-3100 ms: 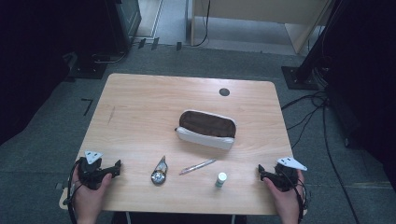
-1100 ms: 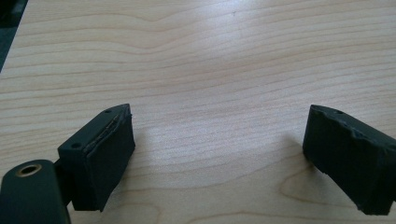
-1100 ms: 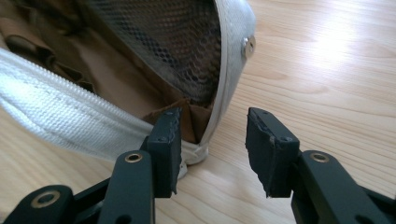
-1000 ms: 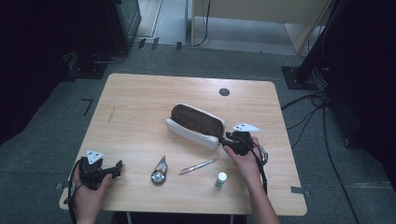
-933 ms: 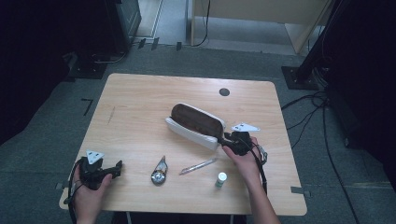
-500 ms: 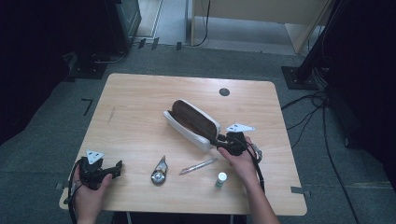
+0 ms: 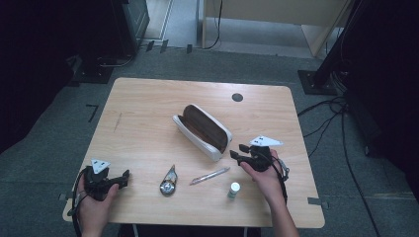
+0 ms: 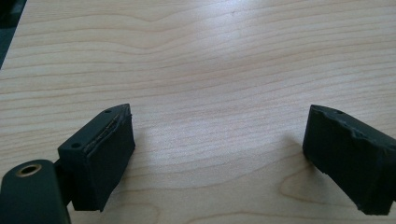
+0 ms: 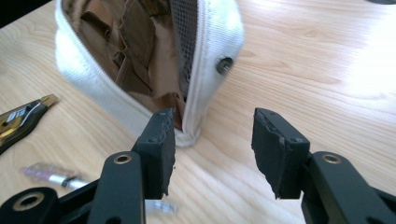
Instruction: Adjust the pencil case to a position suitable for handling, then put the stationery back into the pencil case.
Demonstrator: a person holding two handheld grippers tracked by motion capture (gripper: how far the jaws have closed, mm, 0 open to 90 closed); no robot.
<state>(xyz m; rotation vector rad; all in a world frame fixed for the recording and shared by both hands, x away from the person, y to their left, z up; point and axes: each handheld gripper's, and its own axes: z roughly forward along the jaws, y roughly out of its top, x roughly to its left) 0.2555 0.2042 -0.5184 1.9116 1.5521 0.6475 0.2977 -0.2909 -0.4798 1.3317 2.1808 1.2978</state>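
Now right gripper [image 9: 212, 149] opening, off pouch [image 9: 154, 60] corner.

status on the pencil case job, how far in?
Early. Done: the pencil case lies unzipped and angled on the table. In hand: the right gripper has just been opening, jaws apart at the case's near end, nothing between them. Left: the cutter, pen and small bottle lie outside; left gripper open.

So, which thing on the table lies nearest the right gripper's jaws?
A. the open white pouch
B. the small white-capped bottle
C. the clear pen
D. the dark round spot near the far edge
A: the right gripper has its open jaws just off the open white pouch's near end.
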